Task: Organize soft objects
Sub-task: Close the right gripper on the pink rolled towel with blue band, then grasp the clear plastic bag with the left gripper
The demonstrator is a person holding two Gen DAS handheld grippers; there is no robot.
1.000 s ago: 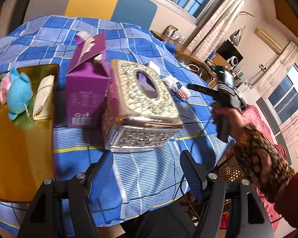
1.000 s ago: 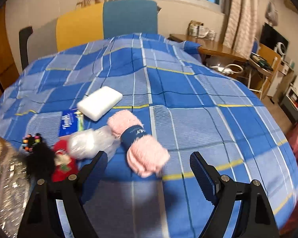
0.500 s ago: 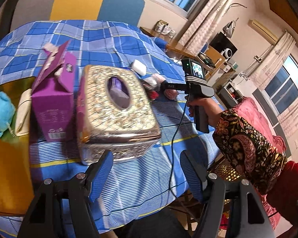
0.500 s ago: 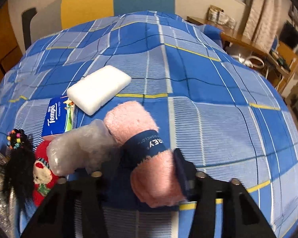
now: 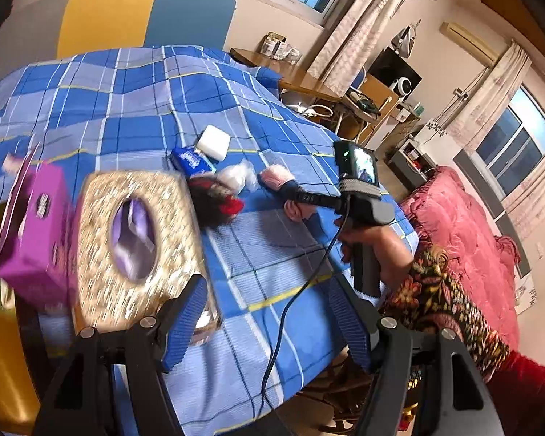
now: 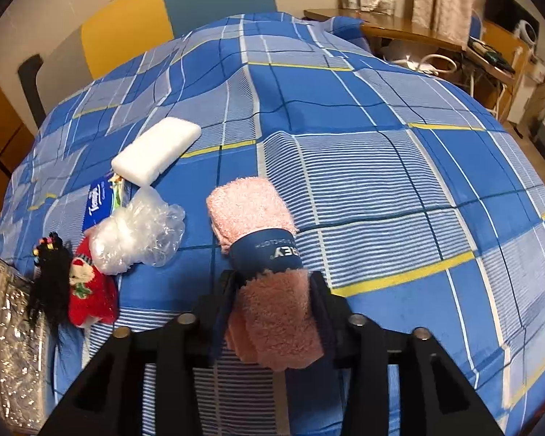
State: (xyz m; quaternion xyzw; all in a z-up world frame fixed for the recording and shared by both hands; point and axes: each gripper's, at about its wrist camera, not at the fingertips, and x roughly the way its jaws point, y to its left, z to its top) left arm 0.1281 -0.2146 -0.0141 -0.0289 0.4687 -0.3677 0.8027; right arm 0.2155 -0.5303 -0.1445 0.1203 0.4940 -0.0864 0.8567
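The bench (image 6: 381,167) is covered by a blue checked cloth. On it, at the left, stand a glittering gold tissue box (image 5: 134,239) and a purple carton (image 5: 32,239). The pink rolled towel (image 6: 261,254) with a dark blue band lies in front of the right tongs (image 6: 276,301), its long axis pointing away from them, along the fingers. These tongs are clamped on its near end, so the right hand (image 5: 378,243) has it. The left tongs (image 5: 269,323) stand apart and empty, well away from the towel. Beside the towel lie a plastic bundle (image 6: 138,236), a white sponge (image 6: 156,149) and a small doll (image 6: 80,283)
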